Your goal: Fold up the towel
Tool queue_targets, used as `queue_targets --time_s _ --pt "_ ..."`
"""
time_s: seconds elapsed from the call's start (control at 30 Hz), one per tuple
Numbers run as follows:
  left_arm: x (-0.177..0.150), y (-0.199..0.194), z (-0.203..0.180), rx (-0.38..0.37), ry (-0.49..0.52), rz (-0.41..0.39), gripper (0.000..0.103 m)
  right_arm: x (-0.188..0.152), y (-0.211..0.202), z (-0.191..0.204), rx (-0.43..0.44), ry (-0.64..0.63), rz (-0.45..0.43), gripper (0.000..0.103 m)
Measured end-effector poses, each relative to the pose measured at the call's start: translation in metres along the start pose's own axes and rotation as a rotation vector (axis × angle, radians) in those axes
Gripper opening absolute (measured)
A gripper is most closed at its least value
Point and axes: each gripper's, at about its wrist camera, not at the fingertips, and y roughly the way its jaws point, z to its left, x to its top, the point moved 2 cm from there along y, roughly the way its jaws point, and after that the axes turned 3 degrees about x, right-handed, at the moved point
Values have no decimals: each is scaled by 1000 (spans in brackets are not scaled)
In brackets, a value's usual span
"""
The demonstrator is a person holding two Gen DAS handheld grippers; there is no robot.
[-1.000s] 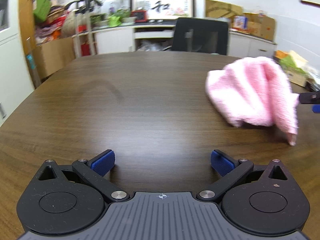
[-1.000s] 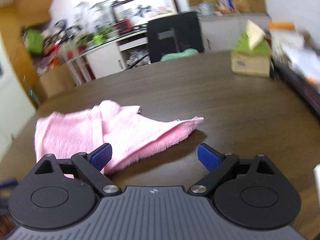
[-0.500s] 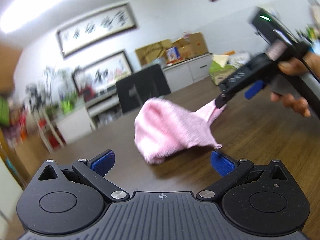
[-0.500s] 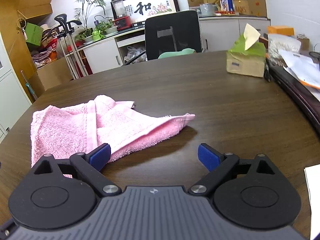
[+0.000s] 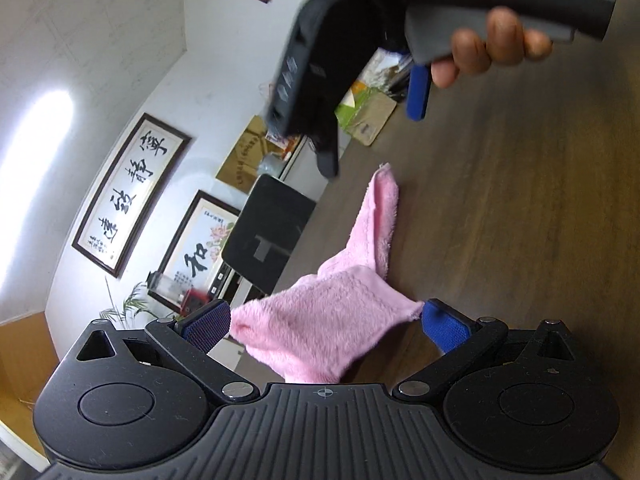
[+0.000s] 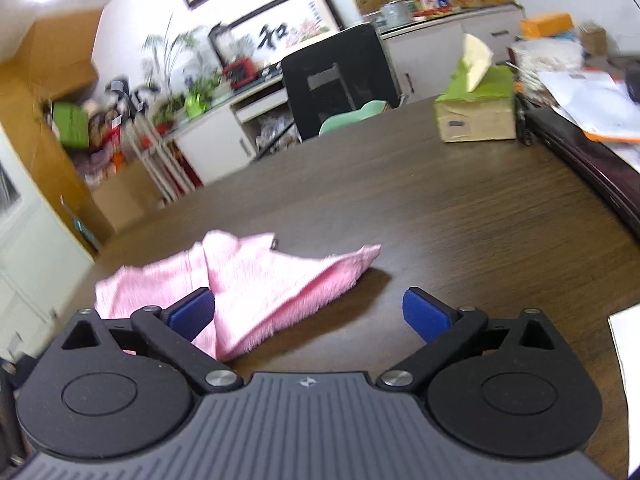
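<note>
Dark wood table (image 5: pixel 540 216) fills the tilted left wrist view, where the left gripper (image 5: pixel 326 326) is spread wide with the crumpled pink towel (image 5: pixel 332 320) lying between its pads, one long tail running toward 12 o'clock. From the right wrist view, the right gripper (image 6: pixel 308 314) is likewise spread, empty, the towel (image 6: pixel 256 280) lying toward 11 o'clock, stretched left to right; the left gripper looks nearer.

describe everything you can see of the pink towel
The pink towel is fluffy terry-like cloth with a stitched hem band, lying crumpled on the dark wooden table, not yet folded neatly. One pointed corner stretches out flat to the side; the rest is bunched in loose overlapping layers. In the left wrist view it sits between the open left gripper fingers; neither gripper grips it.
</note>
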Motion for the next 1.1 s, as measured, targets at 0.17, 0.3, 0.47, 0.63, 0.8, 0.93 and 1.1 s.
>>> queue_targets --time_s 0.17,0.3,0.47,0.63,0.8,0.93,1.1 --pt "-7 13 -1 68 125 -4 103 7 -3 -21 30 140 -12 103" --pt "-11 22 0 155 205 -10 103 8 -5 -18 25 114 -22 103" --pt "-16 10 0 122 323 -55 103 6 -5 -12 35 91 -13 103" --pt "-17 7 -7 20 478 -76 103 5 -3 -7 33 74 -1 103" --pt "-18 10 -26 -38 633 -102 103 4 -3 -6 31 81 3 103" --pt "-12 22 -28 -38 643 -94 103 4 -4 -8 41 101 3 103" --pt "-10 43 -27 -24 662 -59 103 5 -6 -9 50 109 -7 103"
